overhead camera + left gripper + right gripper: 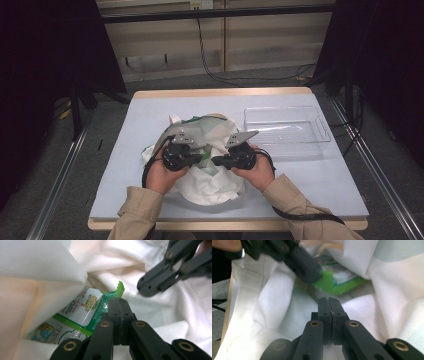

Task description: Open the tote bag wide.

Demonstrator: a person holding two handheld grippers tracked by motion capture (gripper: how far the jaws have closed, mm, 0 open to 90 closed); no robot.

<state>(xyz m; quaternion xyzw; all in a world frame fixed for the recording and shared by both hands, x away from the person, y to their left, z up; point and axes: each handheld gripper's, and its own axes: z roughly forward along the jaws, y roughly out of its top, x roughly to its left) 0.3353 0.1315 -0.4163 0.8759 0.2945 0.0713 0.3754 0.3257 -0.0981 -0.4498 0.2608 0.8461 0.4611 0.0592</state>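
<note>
Lowest in the high view, two sleeved forearms come up from the bottom edge, each hand carrying tongs over a white cloth bag (210, 182) at the middle of the bench (320, 185).

The left tongs (199, 159) sit just left of centre. In the left gripper view they are pinched tight on the crimped edge of a green packet (100, 307), whose printed face slants down toward the lower left and under a fold of the bag. That grip on the seal looks meant for drawing the packet out of the bag's mouth by its stiffest edge.

The right tongs (216, 161) sit just right of centre. In the right gripper view their jaws meet flat on a fold of the white cloth (352, 307), apparently to hold the bag down and its mouth open; beyond them, in the upper middle, the packet (337, 281) shows with the left tongs (315, 276) on it.

Farther back, at the right of the bench, stands a clear plastic tray (320, 125), probably where the packet is to go.
</note>
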